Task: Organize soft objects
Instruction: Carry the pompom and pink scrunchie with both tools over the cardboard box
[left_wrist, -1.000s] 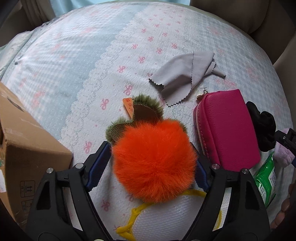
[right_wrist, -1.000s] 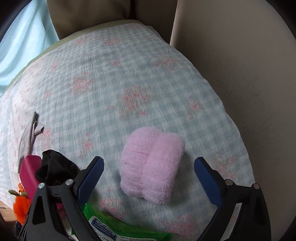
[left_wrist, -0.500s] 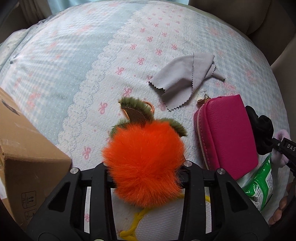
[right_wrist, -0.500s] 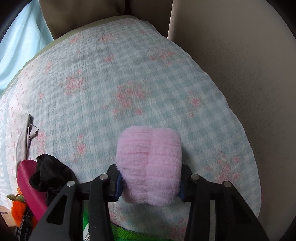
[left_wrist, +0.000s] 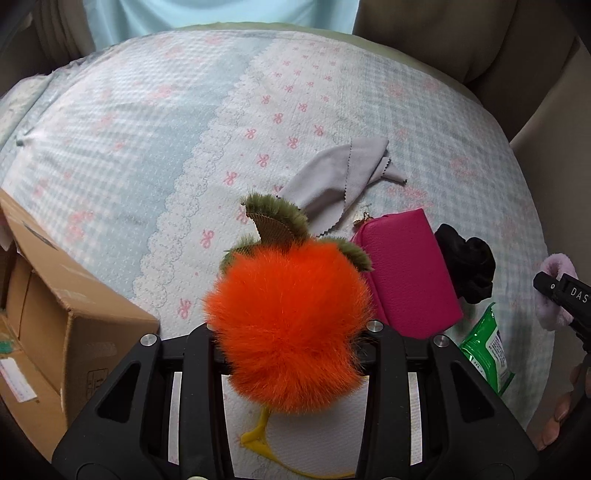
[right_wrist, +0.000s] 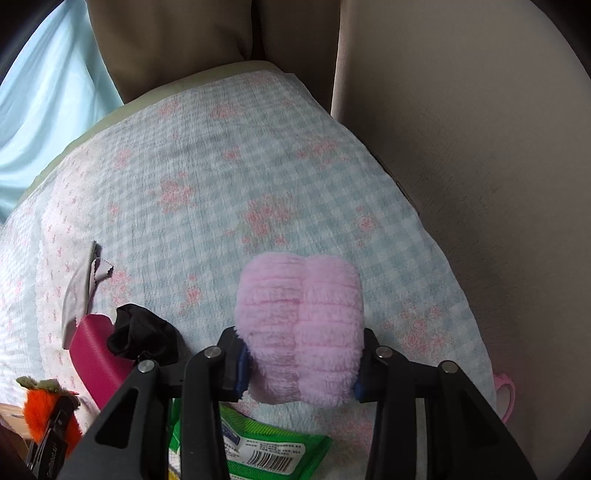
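Note:
My left gripper (left_wrist: 291, 332) is shut on a fluffy orange pom-pom (left_wrist: 288, 317) with olive green leaves, held just above the bedspread. My right gripper (right_wrist: 299, 363) is shut on a folded pink fuzzy cloth (right_wrist: 299, 328), lifted off the bedspread. The pink cloth also shows at the right edge of the left wrist view (left_wrist: 554, 291). The pom-pom shows at the lower left of the right wrist view (right_wrist: 40, 410). A grey cloth (left_wrist: 340, 181), a black scrunchie (left_wrist: 469, 266) and a magenta pouch (left_wrist: 410, 277) lie on the bed.
A cardboard box (left_wrist: 55, 332) stands at the left. A green wipes packet (left_wrist: 487, 350) lies by the pouch and below my right gripper (right_wrist: 266, 446). A yellow-rimmed white mesh item (left_wrist: 295, 439) lies under the left gripper. Beige cushions (right_wrist: 480, 147) rise at the right and back.
Both grippers closed from open, the left on the orange pom-pom and the right on the pink cloth. Both have since lifted their objects slightly and drawn back.

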